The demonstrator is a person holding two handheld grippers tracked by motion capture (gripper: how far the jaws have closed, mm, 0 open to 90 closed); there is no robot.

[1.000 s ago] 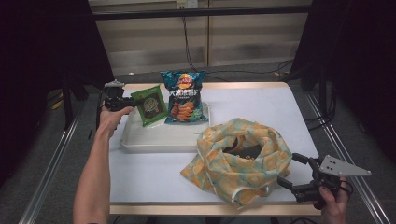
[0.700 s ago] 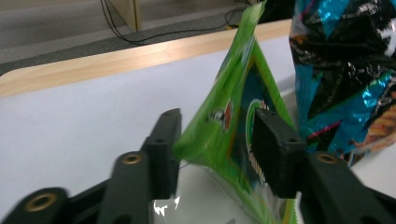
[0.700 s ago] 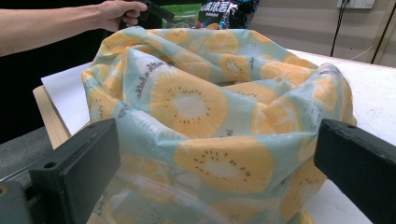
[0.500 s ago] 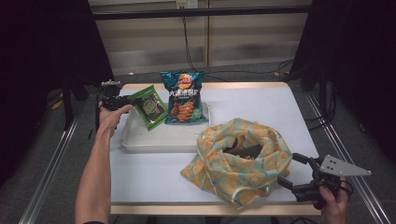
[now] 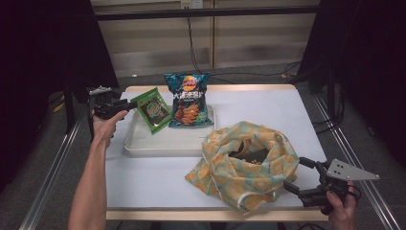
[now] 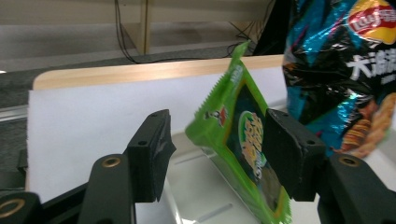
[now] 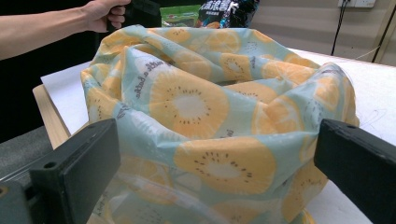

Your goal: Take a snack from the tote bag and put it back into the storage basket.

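Left gripper (image 5: pixel 125 105): black, two-fingered, held in the person's left hand (image 5: pixel 106 125) at the counter's far-left corner. Fingers (image 6: pixel 152 151) stand apart and have just been opening, then easing in slightly; the small green foil snack packet (image 5: pixel 153 109) stands between them. In the left gripper view it lies against the right finger and clear of the left one; no squeeze shows.

Small green foil snack packet: tilted, lower edge in the white shallow plastic tray (image 5: pixel 163 143), upper corner raised toward the counter's far edge. Just beside it, on the side away from the gripper, the large blue crisp bag (image 5: pixel 187 99) with orange crisps printed on it, propped on the tray's far side. Whether packet and bag touch cannot be told.

White shallow plastic tray: rectangular, on the far-left part of the white counter (image 5: pixel 268 108), which has a light wooden edge.

Cloth bag with yellow citrus-slice print on pale blue-green (image 5: pixel 244 165): crumpled, mouth open upward, on the near-right part of the counter, near the tray's right corner. Dark contents inside, not identifiable.

Right gripper (image 5: pixel 299 177): black with a grey three-cornered plate on top, held in the right hand (image 5: pixel 341 213) at the near-right counter edge. Fingers (image 7: pixel 77 163) spread wide on either side of the cloth bag's near wall, not pressing it.
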